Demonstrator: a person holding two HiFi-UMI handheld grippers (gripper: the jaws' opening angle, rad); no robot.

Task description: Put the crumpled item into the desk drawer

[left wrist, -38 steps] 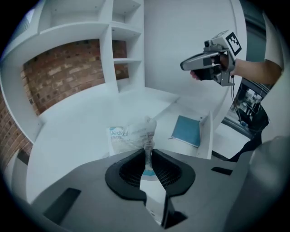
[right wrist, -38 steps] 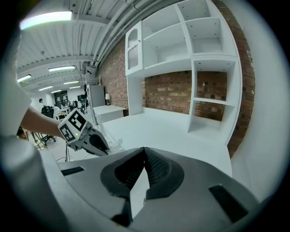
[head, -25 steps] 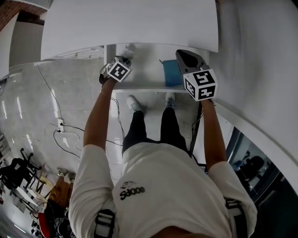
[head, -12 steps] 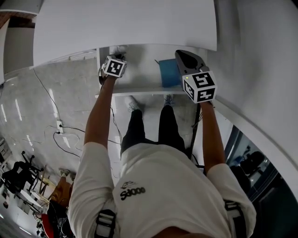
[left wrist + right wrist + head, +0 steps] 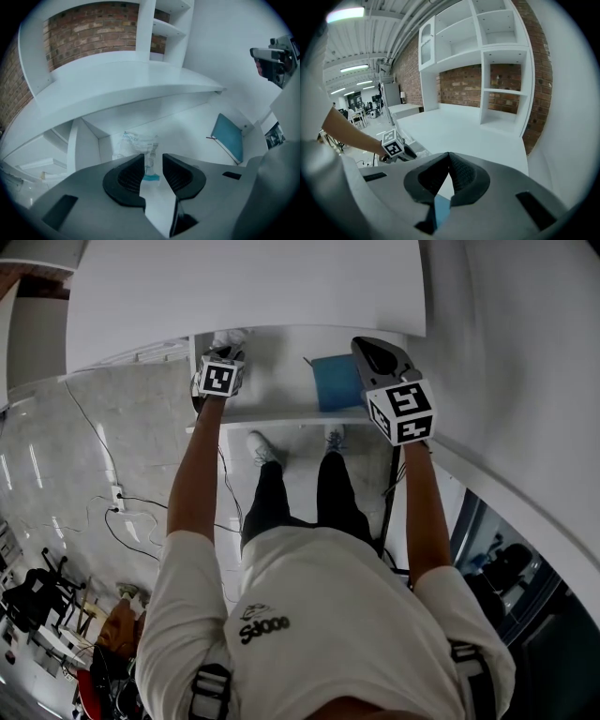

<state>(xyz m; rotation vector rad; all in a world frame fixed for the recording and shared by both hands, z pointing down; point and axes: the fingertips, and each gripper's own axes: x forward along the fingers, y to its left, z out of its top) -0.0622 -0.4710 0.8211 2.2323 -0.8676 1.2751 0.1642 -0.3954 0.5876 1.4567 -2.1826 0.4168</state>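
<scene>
The crumpled item (image 5: pixel 137 144), a clear plastic bag with blue print, lies in the back left corner of the open desk drawer (image 5: pixel 281 414). In the head view the crumpled item (image 5: pixel 229 337) shows just beyond my left gripper (image 5: pixel 223 354). In the left gripper view my left gripper (image 5: pixel 153 161) has its jaws opening. A strip of the bag shows through the gap, and neither pad presses on it. My right gripper (image 5: pixel 375 354) hovers over the drawer's right side. My right gripper (image 5: pixel 449 158) is shut on nothing.
A blue notebook (image 5: pixel 336 382) lies in the drawer's right half, the notebook (image 5: pixel 228 138) leaning by the right wall. The white desktop (image 5: pixel 244 287) overhangs the drawer's back. White shelves on a brick wall (image 5: pixel 497 51) stand behind the desk. Cables (image 5: pixel 122 507) lie on the floor.
My left gripper has moved left and deeper into the drawer, to its back left corner, with the crumpled item. The right gripper has barely shifted.
</scene>
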